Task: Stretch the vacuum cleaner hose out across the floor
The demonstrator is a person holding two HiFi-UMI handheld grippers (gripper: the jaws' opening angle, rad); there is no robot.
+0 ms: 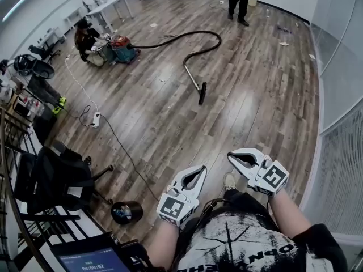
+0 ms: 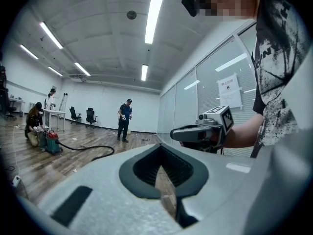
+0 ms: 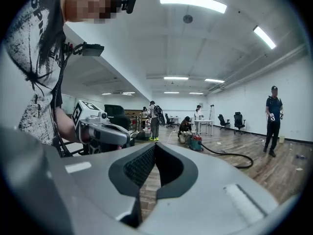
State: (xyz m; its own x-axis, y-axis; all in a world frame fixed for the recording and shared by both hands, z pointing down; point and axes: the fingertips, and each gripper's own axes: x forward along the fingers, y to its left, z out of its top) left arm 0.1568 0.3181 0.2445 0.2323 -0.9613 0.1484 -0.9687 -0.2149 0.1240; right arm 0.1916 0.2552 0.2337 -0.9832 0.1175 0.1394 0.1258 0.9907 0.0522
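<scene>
Both forearms reach forward from the person's waist, close to level. Each hand holds tongs whose jaws are pressed together with nothing between them. The left tongs and right tongs sit side by side, well short of the hose. The hose lies curled on the wood floor, running from the vacuum, with its nozzle end nearest the tongs.

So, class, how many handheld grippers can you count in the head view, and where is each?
2. The left gripper is at bottom centre. The right gripper is just right of it and slightly higher. Both have their jaws shut and hold nothing. None looks hidden.
</scene>
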